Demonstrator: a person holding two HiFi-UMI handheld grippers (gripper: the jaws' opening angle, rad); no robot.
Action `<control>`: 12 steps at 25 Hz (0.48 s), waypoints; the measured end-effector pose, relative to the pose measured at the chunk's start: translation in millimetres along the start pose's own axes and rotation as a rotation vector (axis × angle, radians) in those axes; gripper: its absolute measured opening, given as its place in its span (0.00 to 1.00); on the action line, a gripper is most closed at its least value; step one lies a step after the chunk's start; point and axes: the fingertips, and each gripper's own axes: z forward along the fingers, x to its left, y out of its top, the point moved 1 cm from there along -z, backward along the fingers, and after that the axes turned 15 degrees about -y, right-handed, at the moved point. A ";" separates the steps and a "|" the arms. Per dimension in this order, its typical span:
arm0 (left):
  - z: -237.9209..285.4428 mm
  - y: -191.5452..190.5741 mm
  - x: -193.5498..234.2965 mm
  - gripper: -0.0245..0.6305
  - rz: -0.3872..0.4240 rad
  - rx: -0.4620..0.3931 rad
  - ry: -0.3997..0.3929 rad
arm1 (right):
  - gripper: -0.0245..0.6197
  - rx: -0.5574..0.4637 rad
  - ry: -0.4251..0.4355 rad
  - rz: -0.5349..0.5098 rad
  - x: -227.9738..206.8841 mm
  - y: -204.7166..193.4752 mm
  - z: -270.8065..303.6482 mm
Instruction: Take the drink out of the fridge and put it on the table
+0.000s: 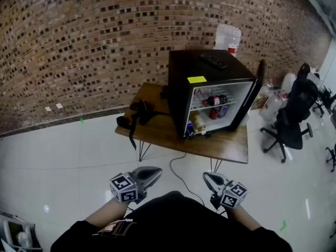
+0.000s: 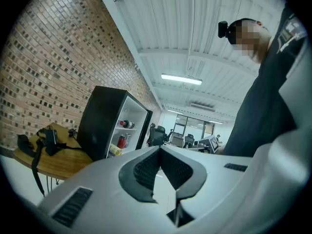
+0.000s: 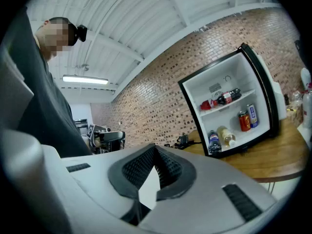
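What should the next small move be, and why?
Probably step toward the fridge and raise the right gripper, opening it. The door is already open and drinks show inside, but this gripper and the left gripper are shut, empty, well short of the table.

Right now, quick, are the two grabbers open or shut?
Left gripper: closed, holding nothing.
Right gripper: closed, holding nothing.

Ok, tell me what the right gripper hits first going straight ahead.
Probably the wooden table, at its front edge left of the fridge; depth from the right gripper is unclear.
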 end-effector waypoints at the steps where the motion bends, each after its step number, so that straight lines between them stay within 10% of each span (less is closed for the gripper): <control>1: 10.9 0.0 1.7 0.04 0.010 0.002 -0.002 | 0.04 -0.002 -0.006 -0.008 -10.8 3.9 -5.6; 12: 134.1 28.5 30.4 0.04 0.086 0.029 -0.062 | 0.04 0.002 -0.045 -0.039 -111.6 42.0 -41.0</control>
